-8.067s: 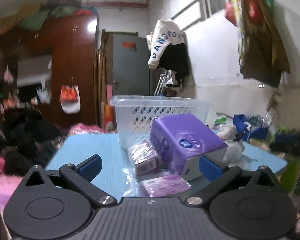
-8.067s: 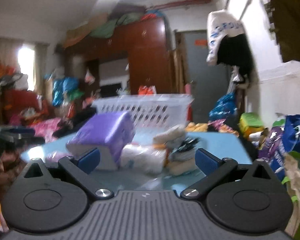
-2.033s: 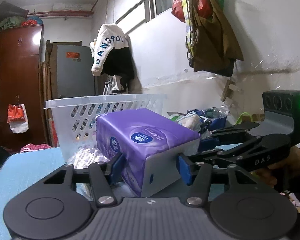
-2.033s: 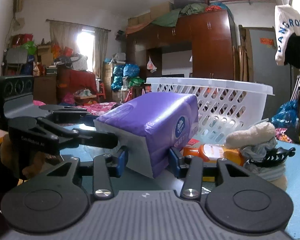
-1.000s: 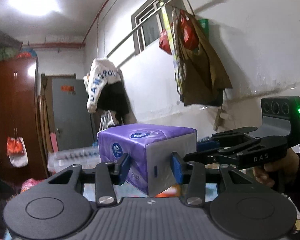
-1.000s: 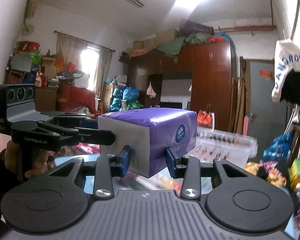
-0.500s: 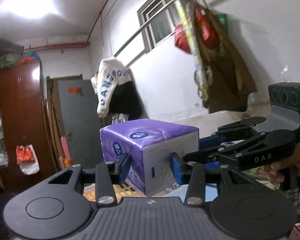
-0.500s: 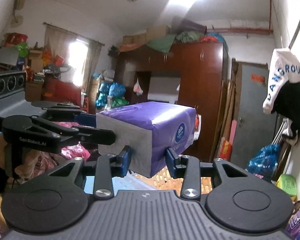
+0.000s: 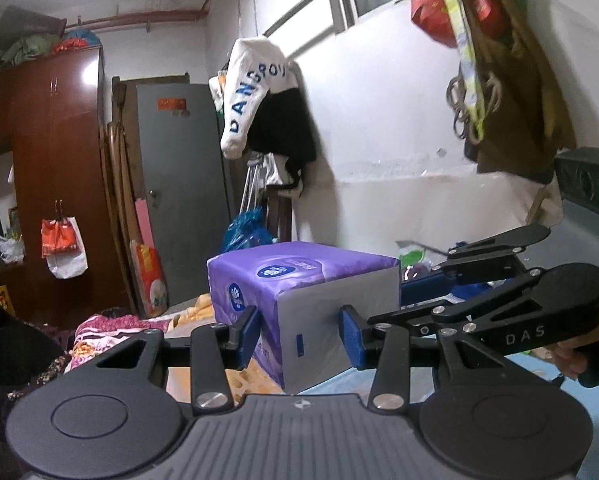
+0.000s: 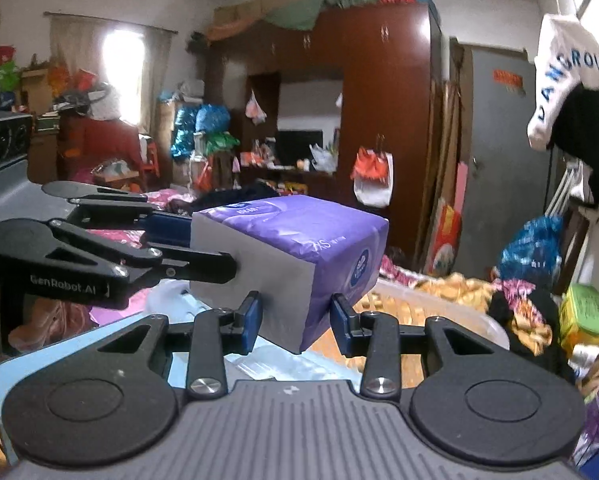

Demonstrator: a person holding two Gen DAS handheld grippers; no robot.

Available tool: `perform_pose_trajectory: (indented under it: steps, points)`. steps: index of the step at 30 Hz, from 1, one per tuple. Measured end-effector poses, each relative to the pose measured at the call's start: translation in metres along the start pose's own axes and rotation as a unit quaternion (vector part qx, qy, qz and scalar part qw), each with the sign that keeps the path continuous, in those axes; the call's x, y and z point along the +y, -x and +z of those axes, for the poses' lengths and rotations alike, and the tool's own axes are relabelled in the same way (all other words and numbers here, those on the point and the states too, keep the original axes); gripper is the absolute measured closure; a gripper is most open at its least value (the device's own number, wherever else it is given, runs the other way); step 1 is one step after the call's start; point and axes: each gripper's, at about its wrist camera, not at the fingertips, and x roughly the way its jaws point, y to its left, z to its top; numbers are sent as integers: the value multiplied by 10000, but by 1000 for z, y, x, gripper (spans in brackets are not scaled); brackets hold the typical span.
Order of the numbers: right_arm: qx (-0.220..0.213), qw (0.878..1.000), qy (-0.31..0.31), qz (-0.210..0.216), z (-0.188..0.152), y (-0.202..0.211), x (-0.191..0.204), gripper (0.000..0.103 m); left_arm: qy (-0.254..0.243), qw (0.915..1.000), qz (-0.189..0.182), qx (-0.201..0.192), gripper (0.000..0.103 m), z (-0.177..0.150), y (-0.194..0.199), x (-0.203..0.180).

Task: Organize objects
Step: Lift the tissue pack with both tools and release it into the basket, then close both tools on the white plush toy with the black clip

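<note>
A purple tissue pack [image 9: 303, 280] with grey ends is held in the air between both grippers. My left gripper [image 9: 298, 338] is shut on one corner of it. My right gripper [image 10: 296, 324] is shut on the other end of the tissue pack [image 10: 295, 248]. Each gripper shows in the other's view: the right one [image 9: 419, 292] from the right, the left one [image 10: 179, 244] from the left. Below the pack lies the white basket [image 10: 451, 312] with an orange-lit perforated floor [image 9: 255, 376].
The light blue table [image 9: 587, 392] shows under the grippers. A wardrobe [image 10: 383, 120], a grey door [image 9: 179, 184] and hanging clothes [image 9: 259, 96] stand behind. Bags [image 9: 495, 40] hang on the right wall. Clutter [image 10: 527, 308] lies beside the basket.
Both grippers have carried the tissue pack forward and lower since half a second ago. The basket's interior now shows just under the pack. Both grips are unchanged.
</note>
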Motion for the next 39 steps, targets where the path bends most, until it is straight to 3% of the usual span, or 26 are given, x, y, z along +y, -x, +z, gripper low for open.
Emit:
perform_pose_trajectory:
  steps: [14, 15, 16, 17, 18, 22, 25, 29, 33, 37, 39]
  points:
    - [337, 9993, 13, -156, 3, -11, -1, 61, -68, 9989, 266, 393, 52, -5, -24, 9]
    - [285, 9994, 21, -193, 5, -10, 0, 58, -149, 9987, 379, 321, 46, -5, -22, 7]
    - [244, 9993, 54, -290, 5, -7, 1, 44, -173, 9984, 486, 246, 40, -5, -19, 6]
    - [185, 9991, 35, -390, 6, -3, 0, 35, -145, 9982, 566, 133, 27, -4, -14, 6]
    - [81, 9987, -29, -505, 5, 4, 0, 17, -93, 9981, 614, 13, 19, -4, -7, 6]
    - [-371, 9969, -357, -599, -7, 49, -4, 0, 208, 9970, 644, -368, 16, -5, 29, 0]
    - [-514, 9954, -559, -583, -29, 90, -6, 0, 202, 9976, 489, -449, 15, -20, 58, -22]
    - [-521, 9921, -893, -709, -79, 142, -15, 0, 274, 9968, 624, -414, 14, -51, 86, -60]
    - [-567, 9821, -1533, -941, -126, 180, -28, 0, 476, 9988, -1, -79, 14, -70, 84, -91]
    - [-119, 9767, -1956, -875, -141, 171, -37, 0, 27, 9995, -182, 237, 14, -74, 54, -124]
    - [37, 9741, -2093, -860, -142, 160, -37, 0, 49, 9990, -225, 374, 14, -74, 41, -131]
